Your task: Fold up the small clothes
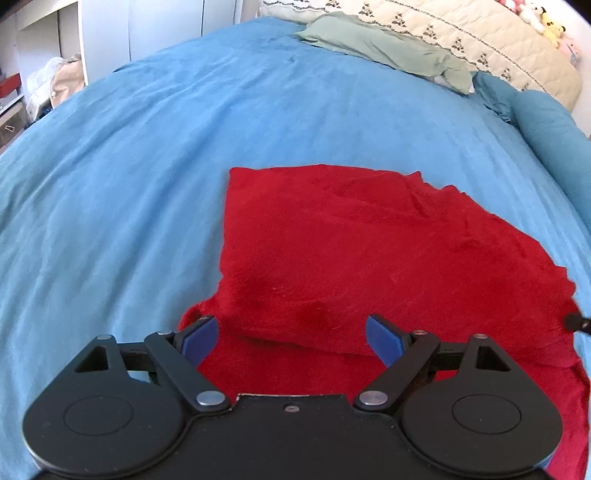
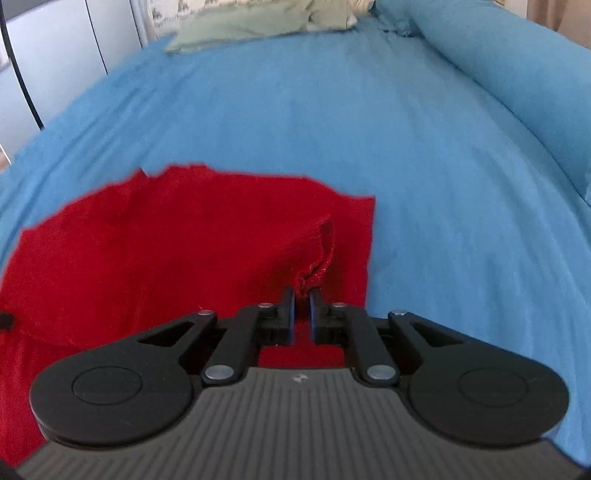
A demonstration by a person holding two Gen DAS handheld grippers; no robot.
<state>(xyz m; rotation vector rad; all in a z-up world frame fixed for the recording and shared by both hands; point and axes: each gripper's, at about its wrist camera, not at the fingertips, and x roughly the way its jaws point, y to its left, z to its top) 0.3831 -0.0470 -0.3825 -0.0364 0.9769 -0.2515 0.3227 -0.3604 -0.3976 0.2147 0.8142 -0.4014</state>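
A red fleecy garment (image 1: 351, 251) lies on the blue bed cover (image 1: 147, 147), with one layer folded over another at its near edge. My left gripper (image 1: 290, 321) hovers over that near edge, jaws wide open, nothing between the blue pads (image 1: 199, 339). In the right wrist view the same red garment (image 2: 166, 251) fills the lower left. My right gripper (image 2: 302, 291) stands nearly closed, with a bunched corner of the garment (image 2: 317, 266) pinched at its tips and pulled up into a small peak.
A pale green cloth (image 1: 376, 44) and a cream quilted blanket (image 1: 480, 33) lie at the far end of the bed. A blue bolster (image 2: 498, 55) runs along the right side. White cupboards (image 1: 147, 29) stand beyond the left edge. Bare blue cover (image 2: 443, 184) lies right of the garment.
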